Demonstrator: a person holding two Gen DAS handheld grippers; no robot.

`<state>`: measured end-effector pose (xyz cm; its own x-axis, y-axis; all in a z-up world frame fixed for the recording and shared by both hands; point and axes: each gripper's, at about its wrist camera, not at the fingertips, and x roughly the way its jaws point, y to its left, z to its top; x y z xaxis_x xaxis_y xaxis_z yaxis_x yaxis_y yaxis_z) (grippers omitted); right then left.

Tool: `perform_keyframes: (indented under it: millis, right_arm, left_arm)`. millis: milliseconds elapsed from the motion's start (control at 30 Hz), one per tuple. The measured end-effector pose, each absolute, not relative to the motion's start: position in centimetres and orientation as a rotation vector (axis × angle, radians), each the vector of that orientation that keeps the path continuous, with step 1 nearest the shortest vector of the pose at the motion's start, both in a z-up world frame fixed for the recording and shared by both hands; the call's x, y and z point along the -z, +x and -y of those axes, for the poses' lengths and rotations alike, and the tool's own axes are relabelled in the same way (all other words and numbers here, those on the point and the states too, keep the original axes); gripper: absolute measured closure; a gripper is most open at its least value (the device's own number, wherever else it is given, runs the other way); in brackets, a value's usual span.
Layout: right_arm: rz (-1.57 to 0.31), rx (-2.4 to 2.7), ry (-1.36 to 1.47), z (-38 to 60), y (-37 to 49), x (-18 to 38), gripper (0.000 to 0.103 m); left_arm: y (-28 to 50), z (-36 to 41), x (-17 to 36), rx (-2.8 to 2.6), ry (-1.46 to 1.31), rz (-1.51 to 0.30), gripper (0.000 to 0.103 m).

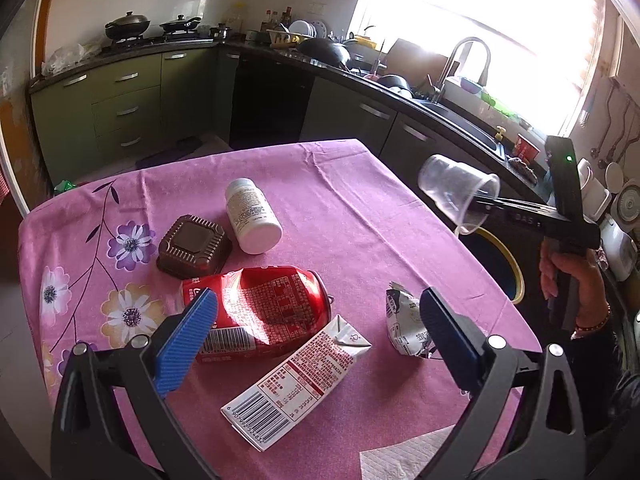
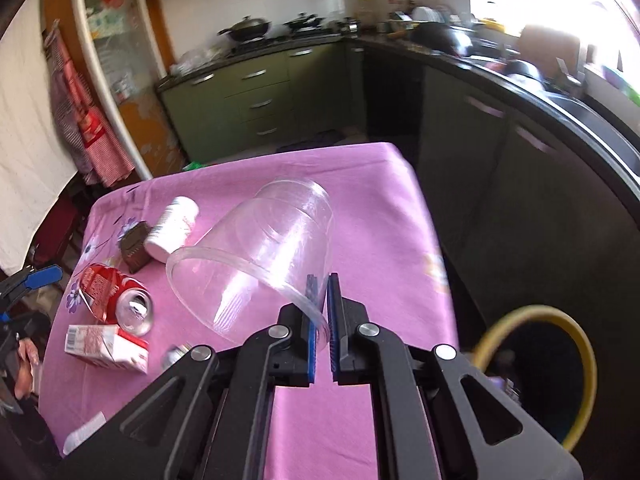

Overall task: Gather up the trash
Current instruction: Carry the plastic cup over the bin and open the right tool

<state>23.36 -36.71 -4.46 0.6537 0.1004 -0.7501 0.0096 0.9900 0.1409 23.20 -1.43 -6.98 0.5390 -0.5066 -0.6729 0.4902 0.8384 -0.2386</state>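
Observation:
My right gripper [image 2: 322, 300] is shut on the rim of a clear plastic cup [image 2: 264, 248], which hangs tilted above the pink tablecloth's right side. From the left wrist view the same cup [image 1: 458, 196] is in the air past the table's right edge, pinched by the right gripper [image 1: 482, 204], above a dark bin with a yellow rim [image 1: 502, 264]. My left gripper [image 1: 320, 320] stands open low over the table. Between its blue pads lie a crushed red can [image 1: 272, 304] and a flattened carton [image 1: 296, 380]; a crumpled wrapper [image 1: 404, 324] sits by the right pad.
A white pill bottle [image 1: 252, 216] and a brown square container [image 1: 194, 248] lie further back on the pink flowered tablecloth [image 1: 360, 216]. A paper napkin [image 1: 404, 460] lies at the near edge. The bin [image 2: 536, 360] stands on the floor right of the table, near dark kitchen cabinets.

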Motion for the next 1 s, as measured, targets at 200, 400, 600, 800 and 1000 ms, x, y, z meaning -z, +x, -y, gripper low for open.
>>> perform_keyframes:
  millis: [200, 400, 600, 800, 1000]
  right_arm:
    - [-0.907, 0.187, 0.210, 47.1, 17.9, 5.3, 0.097]
    - [-1.013, 0.338, 0.251, 54.0, 15.4, 9.7, 0.097]
    - [-1.079, 0.396, 0.281, 57.2, 15.0, 13.1, 0.097]
    - [-1.106, 0.428, 0.302, 58.9, 14.7, 14.0, 0.058]
    - [-1.032, 0.398, 0.315, 57.8, 10.9, 11.1, 0.051]
  left_arm:
    - [22.8, 1.8, 6.8, 0.598, -0.010, -0.796, 0.007]
    - [22.9, 2.0, 7.0, 0.593, 0.005, -0.794, 0.007]
    - [23.2, 2.1, 7.4, 0.585, 0.007, -0.810, 0.007]
    - [23.1, 2.4, 7.4, 0.600, 0.014, -0.808, 0.007]
    - [23.1, 2.5, 7.5, 0.616, 0.015, -0.815, 0.007]
